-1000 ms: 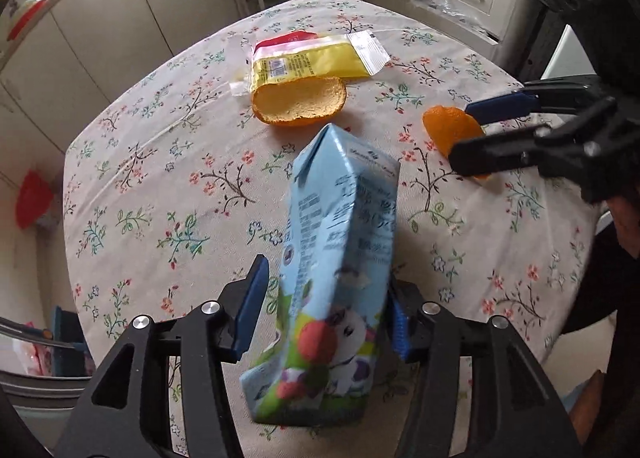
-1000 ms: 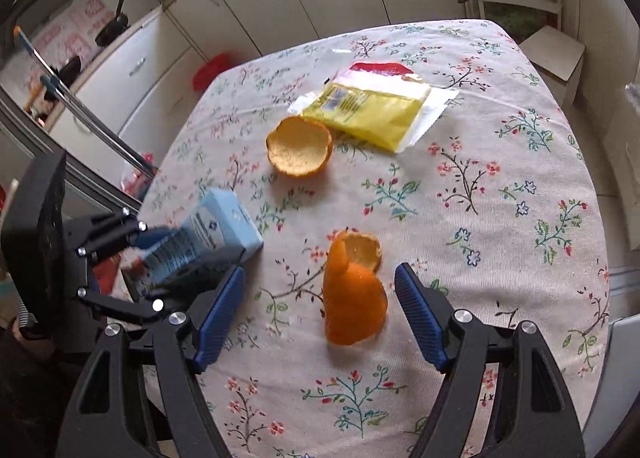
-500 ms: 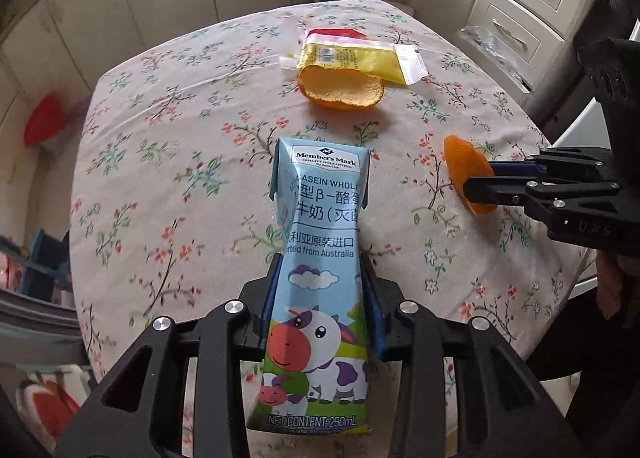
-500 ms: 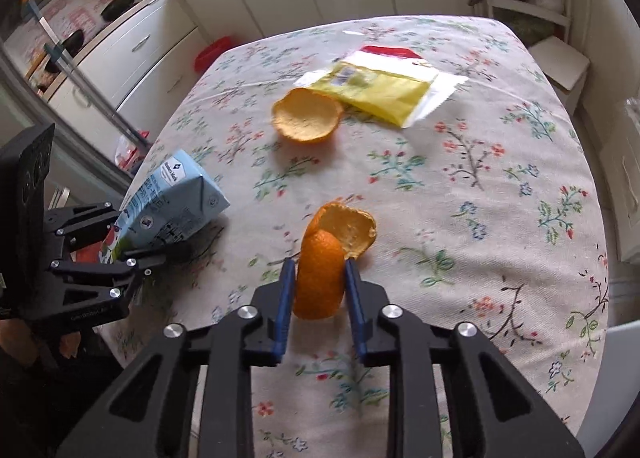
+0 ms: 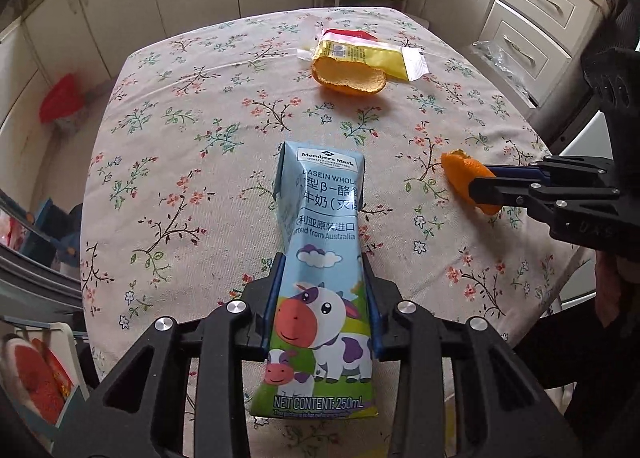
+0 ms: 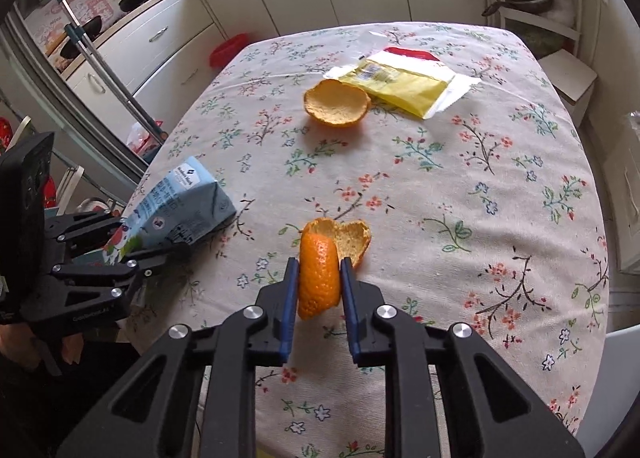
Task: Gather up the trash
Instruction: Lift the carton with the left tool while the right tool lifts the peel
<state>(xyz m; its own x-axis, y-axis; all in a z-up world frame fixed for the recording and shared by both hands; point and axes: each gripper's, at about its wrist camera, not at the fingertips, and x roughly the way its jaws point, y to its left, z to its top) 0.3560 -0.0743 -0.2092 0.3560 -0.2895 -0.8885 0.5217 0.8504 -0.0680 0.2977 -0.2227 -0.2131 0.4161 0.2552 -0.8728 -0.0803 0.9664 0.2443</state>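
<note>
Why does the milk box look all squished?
The milk carton is pinched in at its middle and creased, crushed like an empty box, and the left gripper squeezes it there. Elsewhere, an orange peel cup and a yellow wrapper lie loose on the tablecloth.

Peel cup [image 6: 337, 105] touching wrapper [image 6: 404, 85], far end of table [image 6: 500, 185].

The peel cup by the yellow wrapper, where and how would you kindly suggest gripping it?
Grip the peel cup by its rim on the near side, away from the yellow wrapper that touches its far edge. It lies hollow-up, so one finger can probably go inside the thin wall and one outside, coming down from above.
</note>
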